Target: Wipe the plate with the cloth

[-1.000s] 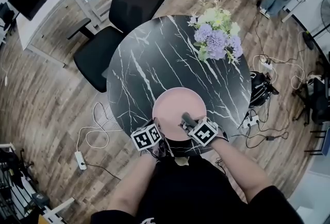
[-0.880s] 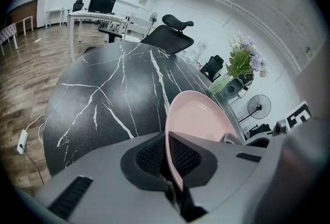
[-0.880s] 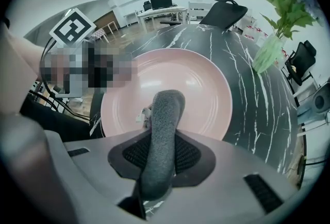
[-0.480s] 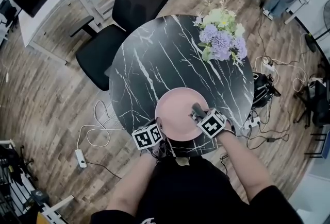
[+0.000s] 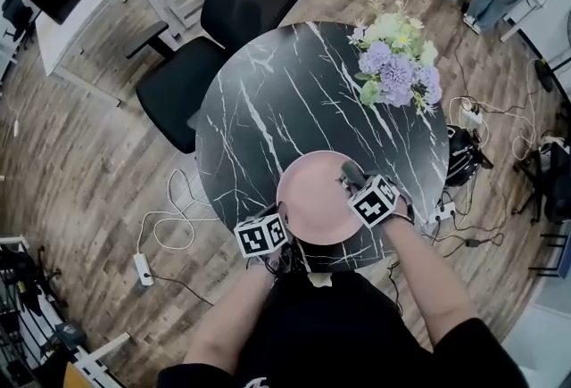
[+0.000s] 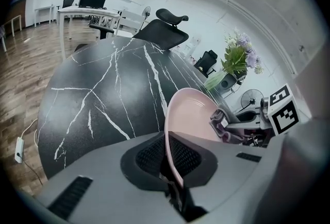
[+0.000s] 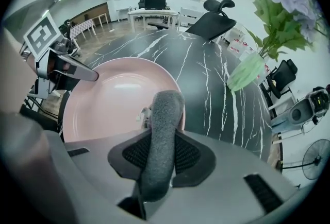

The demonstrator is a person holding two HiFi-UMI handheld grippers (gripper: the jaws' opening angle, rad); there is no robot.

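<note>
A pink plate (image 5: 314, 197) lies at the near edge of the black marble table (image 5: 294, 92). My left gripper (image 5: 275, 226) is shut on the plate's near-left rim (image 6: 169, 135). My right gripper (image 5: 352, 177) is shut on a grey cloth (image 7: 161, 140), folded into a thick roll, whose end (image 5: 350, 170) rests on the plate's right side. In the right gripper view the plate (image 7: 111, 99) fills the left, with the left gripper (image 7: 67, 66) at its far rim. The left gripper view shows the right gripper (image 6: 227, 126) over the plate.
A vase of purple and white flowers (image 5: 397, 65) stands at the table's far right. A black office chair (image 5: 236, 3) is behind the table. Cables and a power strip (image 5: 143, 268) lie on the wooden floor at the left.
My right gripper has slid the cloth across the plate toward the right and a little farther away. My left gripper has kept its hold on the rim.
</note>
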